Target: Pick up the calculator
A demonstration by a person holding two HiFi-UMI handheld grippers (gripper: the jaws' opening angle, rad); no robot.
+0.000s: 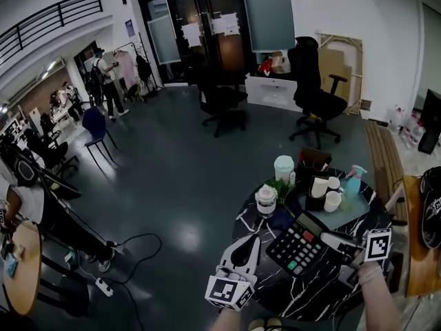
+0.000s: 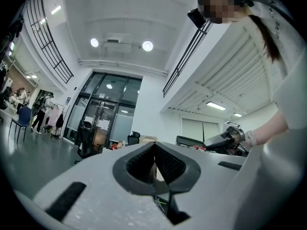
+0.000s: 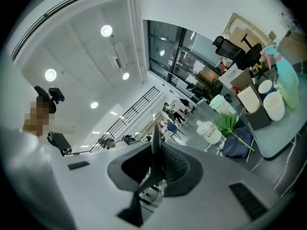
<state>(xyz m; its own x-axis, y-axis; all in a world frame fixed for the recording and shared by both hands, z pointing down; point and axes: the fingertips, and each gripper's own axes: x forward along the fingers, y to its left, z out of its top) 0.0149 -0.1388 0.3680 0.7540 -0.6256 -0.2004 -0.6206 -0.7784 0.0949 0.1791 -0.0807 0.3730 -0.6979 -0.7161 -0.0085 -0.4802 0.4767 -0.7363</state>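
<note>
Calculator (image 1: 300,245) pinched in right gripper (image 1: 332,239) fingers, left gripper (image 1: 252,243) fingers pressed together

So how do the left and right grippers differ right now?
The right gripper has its jaws shut on the calculator; the left gripper has its jaws shut on nothing. The right gripper is at the calculator's right edge, the left gripper beside its left. Both have their jaws shut.

Black slab calculator (image 1: 301,245): pale grey keys, one red, one green. The round stone table (image 1: 275,294) is black, shot through with thin white veins. Teal plastic spray bottle (image 1: 353,183), pink trigger. Two plain white cups (image 1: 333,200).
</note>
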